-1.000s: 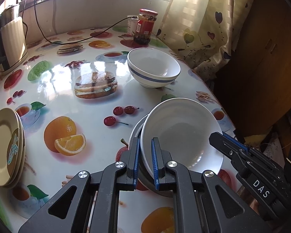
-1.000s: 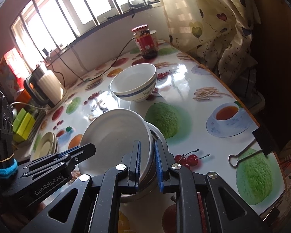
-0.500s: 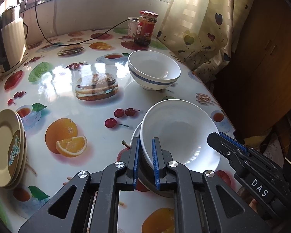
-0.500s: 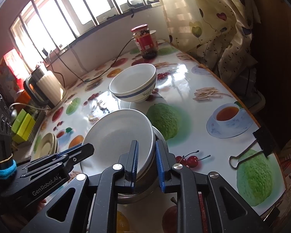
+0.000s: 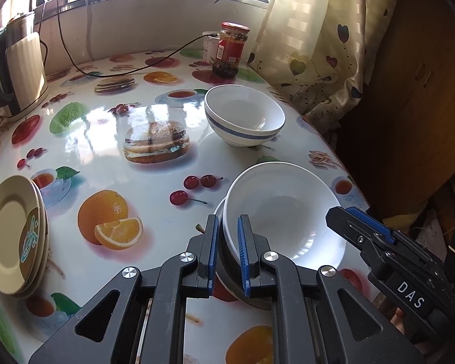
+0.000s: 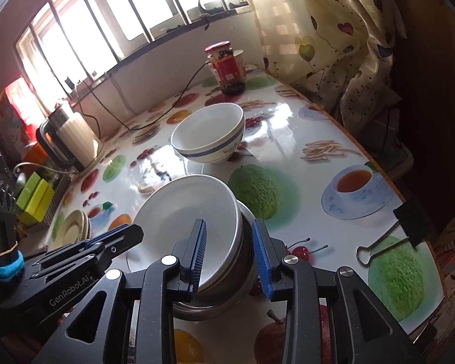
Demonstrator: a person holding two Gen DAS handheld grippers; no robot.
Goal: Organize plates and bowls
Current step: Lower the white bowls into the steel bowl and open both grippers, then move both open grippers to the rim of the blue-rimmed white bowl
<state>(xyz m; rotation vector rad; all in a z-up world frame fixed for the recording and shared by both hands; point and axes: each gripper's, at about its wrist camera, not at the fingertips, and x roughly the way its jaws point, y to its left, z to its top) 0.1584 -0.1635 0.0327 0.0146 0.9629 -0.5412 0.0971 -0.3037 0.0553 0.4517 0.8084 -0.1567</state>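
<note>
Right tool (image 6: 229,254): jaws opening, clear of the white bowl's (image 6: 182,212) rim between them. Left tool (image 5: 226,251): clenched on that rim. Bowl nested in a steel bowl (image 6: 227,276) near the table (image 6: 318,182) edge; release the left gently, withdraw straight. Open room lies beyond, toward the striped bowl (image 5: 244,115).

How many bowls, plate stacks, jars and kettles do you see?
Bowls: 3 (blue-banded bowl, white bowl, steel bowl beneath it)
Plate stacks: 1 (beige plate stack)
Jars: 1 (red-lidded jar)
Kettles: 1 (cream kettle)
Total: 6
</note>
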